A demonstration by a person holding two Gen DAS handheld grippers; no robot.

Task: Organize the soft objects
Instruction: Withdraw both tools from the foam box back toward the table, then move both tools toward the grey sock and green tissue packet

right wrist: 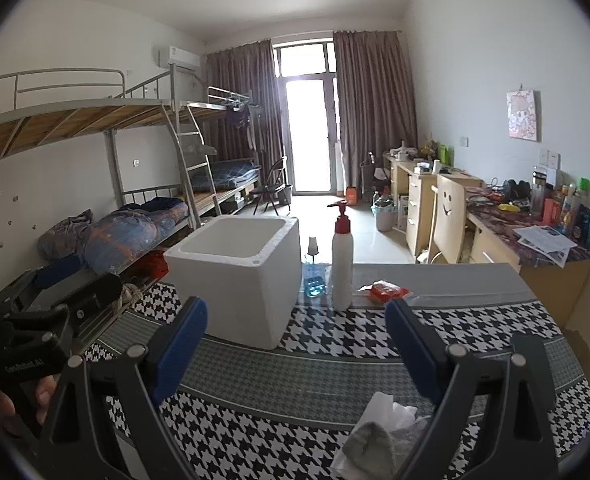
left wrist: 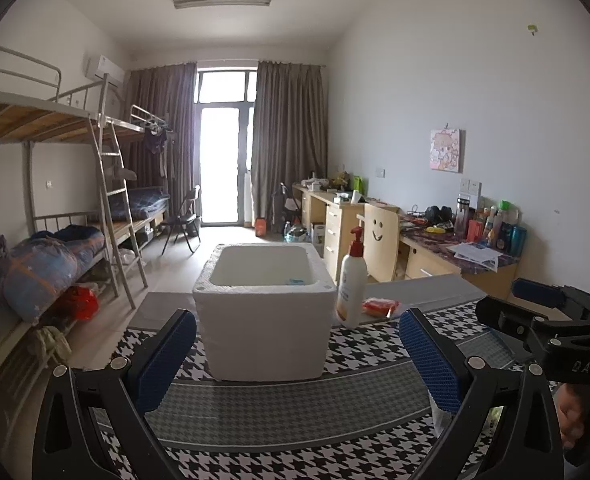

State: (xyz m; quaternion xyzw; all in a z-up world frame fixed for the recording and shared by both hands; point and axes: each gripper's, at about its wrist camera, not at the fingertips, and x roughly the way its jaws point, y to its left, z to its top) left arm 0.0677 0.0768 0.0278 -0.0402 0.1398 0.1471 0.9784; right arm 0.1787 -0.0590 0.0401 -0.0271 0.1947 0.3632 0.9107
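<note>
Right wrist view: grey sock [right wrist: 369, 442] and white tissue [right wrist: 391, 408] lie near, beneath right gripper [right wrist: 295, 340], spread, empty.
Left gripper [left wrist: 297, 344]: spread, empty, farther.
Foam box [right wrist: 235, 280]: far-left.

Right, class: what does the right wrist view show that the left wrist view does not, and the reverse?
Only the right wrist view shows the blue glass bottle behind the foam box and the crumpled cloths near the open right gripper. Only the left wrist view shows a small blue item inside the box. Both show the box, pump bottle, red packet and checked tablecloth.
</note>
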